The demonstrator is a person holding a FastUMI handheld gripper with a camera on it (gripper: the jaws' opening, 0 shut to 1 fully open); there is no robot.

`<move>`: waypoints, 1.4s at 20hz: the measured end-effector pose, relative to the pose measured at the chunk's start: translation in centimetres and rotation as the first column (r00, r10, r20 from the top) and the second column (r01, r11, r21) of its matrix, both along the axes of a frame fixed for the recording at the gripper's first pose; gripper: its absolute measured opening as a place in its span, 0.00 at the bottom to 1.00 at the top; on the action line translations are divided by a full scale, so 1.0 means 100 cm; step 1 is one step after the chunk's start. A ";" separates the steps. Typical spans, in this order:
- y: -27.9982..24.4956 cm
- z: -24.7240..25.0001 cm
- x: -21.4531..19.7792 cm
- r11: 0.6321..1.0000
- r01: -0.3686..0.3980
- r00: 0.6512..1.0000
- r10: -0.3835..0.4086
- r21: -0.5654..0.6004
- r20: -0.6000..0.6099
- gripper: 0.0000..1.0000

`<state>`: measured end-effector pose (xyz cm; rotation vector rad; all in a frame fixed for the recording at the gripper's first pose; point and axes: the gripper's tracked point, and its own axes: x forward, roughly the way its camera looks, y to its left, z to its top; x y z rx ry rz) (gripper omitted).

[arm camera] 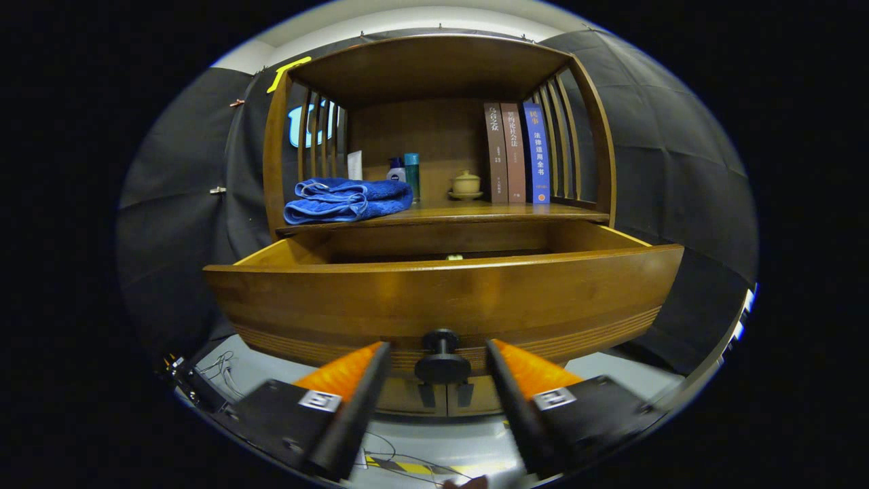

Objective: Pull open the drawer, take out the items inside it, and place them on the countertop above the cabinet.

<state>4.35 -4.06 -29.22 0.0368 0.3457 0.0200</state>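
Drawer pulled out of wooden cabinet, small pale item barely visible inside over its front, black knob between spread jaws of gripper, untouched, worktop above carrying folded blue towel, bottles, lidded cup, books

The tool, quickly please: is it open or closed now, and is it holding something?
Tool: open, holding nothing; its fingers stand on either side of the drawer knob without pressing it.
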 end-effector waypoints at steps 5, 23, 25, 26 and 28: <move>-0.005 0.038 -0.018 1.000 -0.022 1.000 0.023 0.009 -0.013 0.98; -0.003 0.120 0.093 0.990 -0.134 0.940 0.116 -0.033 -0.321 0.98; -0.001 0.104 0.110 0.991 -0.134 0.918 0.116 -0.022 -0.379 0.98; 0.000 0.098 0.118 0.991 -0.131 0.910 0.111 -0.023 -0.400 0.98; 0.000 0.081 0.132 0.990 -0.135 0.889 0.102 -0.042 -0.446 0.98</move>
